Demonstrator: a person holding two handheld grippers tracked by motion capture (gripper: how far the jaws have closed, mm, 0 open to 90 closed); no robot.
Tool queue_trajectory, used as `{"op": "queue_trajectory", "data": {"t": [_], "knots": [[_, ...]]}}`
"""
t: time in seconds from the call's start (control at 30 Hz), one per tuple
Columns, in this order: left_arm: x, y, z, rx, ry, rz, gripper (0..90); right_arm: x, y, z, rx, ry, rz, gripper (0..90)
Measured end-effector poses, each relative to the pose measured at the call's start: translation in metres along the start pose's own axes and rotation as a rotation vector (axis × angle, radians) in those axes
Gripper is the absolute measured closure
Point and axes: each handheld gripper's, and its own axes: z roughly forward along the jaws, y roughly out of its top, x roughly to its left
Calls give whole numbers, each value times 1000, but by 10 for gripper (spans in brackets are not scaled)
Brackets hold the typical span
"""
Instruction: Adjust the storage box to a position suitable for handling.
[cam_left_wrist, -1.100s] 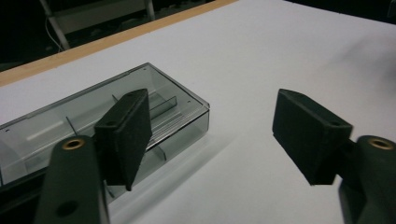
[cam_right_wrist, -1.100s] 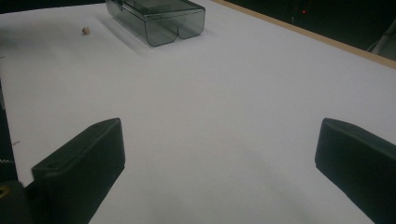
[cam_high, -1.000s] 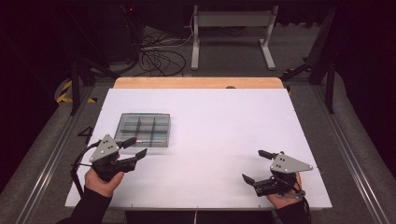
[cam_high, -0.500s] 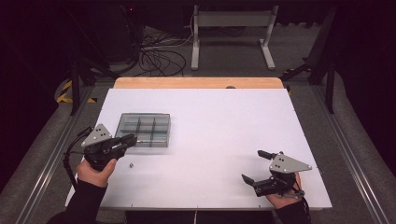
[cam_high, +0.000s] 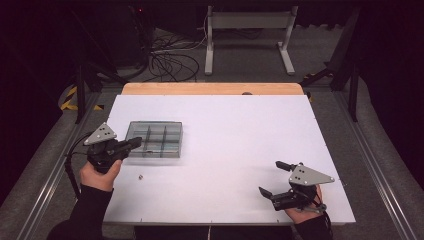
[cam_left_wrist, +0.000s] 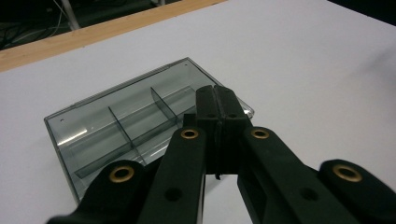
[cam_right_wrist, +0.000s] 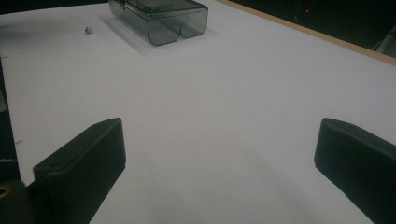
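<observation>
We log bright even overhead light on the white table (cam_high: 225, 150), dark surroundings, soft shadow beside the box (cam_right_wrist: 159, 18) in the right gripper view, faint glare on its walls, near jaws slightly blurred, high view grainy.

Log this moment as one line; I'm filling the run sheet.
left hand-held gripper: shut, empty, at divided box | right hand-held gripper: open, empty

left gripper (cam_left_wrist: 217, 100): black jaws pressed together, empty | over clear smoky plastic compartment box (cam_left_wrist: 116, 126) | white table (cam_left_wrist: 303, 60)
</observation>
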Motion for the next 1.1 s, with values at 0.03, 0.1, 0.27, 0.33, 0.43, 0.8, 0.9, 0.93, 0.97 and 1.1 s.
{"op": "queue_trajectory", "data": {"t": [0.03, 0.1, 0.27, 0.33, 0.43, 0.8, 0.9, 0.93, 0.97, 1.1], "knots": [[1, 1, 0, 0, 4, -3, 897, 0, 0, 0, -1, 1, 1, 23], [4, 2, 0, 3, 6, -6, 898, 0, 0, 0, -2, 0, -2, 23], [10, 7, 1, 6, 11, -28, 898, 0, 0, 0, -4, 2, -1, 23], [12, 8, 2, 8, 13, -26, 898, 0, 0, 0, -4, 3, -2, 23], [14, 10, 4, 14, 20, -30, 898, 0, 0, 0, -4, 4, -2, 23], [25, 15, 8, 32, 73, -45, 898, 0, 0, 1, -5, 7, -3, 23], [28, 15, 9, 46, 86, -42, 898, 0, 0, 1, -3, 9, -1, 23], [29, 15, 10, 53, 91, -37, 898, 0, 0, 1, -3, 10, -2, 23], [29, 15, 10, 57, 96, -32, 898, 0, 0, 1, -3, 10, -3, 23], [32, 14, 10, 69, 135, -6, 898, 0, 0, 1, -5, 9, -4, 23]]}}
